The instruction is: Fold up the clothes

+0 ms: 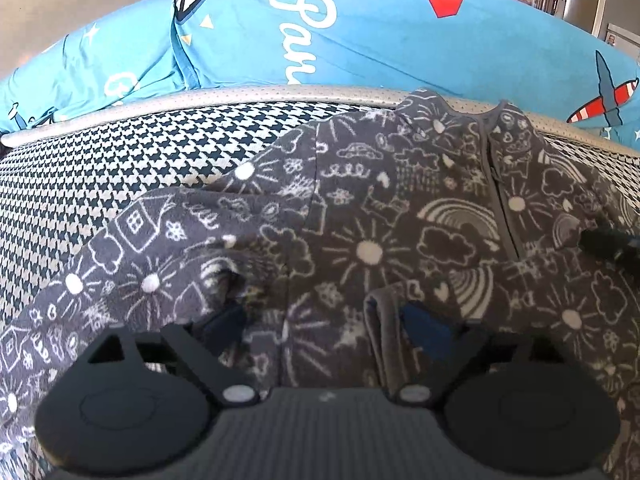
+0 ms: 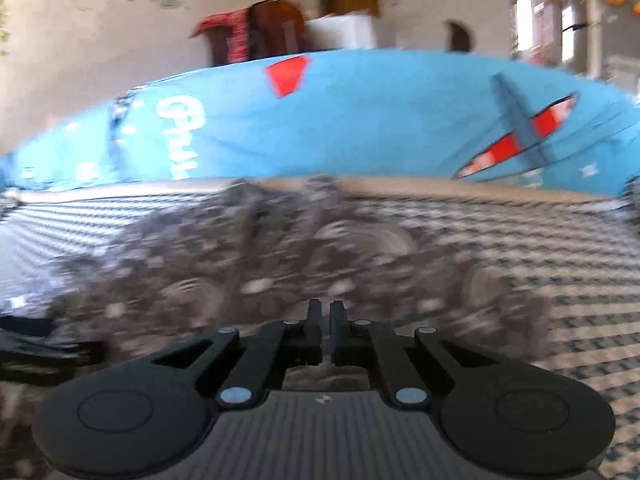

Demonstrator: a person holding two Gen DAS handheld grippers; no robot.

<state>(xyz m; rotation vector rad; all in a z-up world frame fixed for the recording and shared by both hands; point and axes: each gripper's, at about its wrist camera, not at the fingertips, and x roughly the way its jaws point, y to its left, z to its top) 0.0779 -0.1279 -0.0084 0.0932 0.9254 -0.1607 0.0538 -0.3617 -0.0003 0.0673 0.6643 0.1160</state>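
Left wrist view: my left gripper (image 1: 324, 328) stands wide, low over the grey doodle-print fleece sleepsuit (image 1: 360, 240), nothing pinched; a fold of fleece bunches by each of its fingers (image 1: 424, 332). The sleepsuit lies zip-up on the houndstooth cushion (image 1: 120, 168), neck toward the blue printed bedding (image 1: 360, 40), probably spread flat so sleeves fold inward. Right wrist view, blurred: my right gripper (image 2: 325, 312) is nearly closed, just above the sleepsuit's near edge; whether cloth sits between the tips, I cannot tell. No containers visible.
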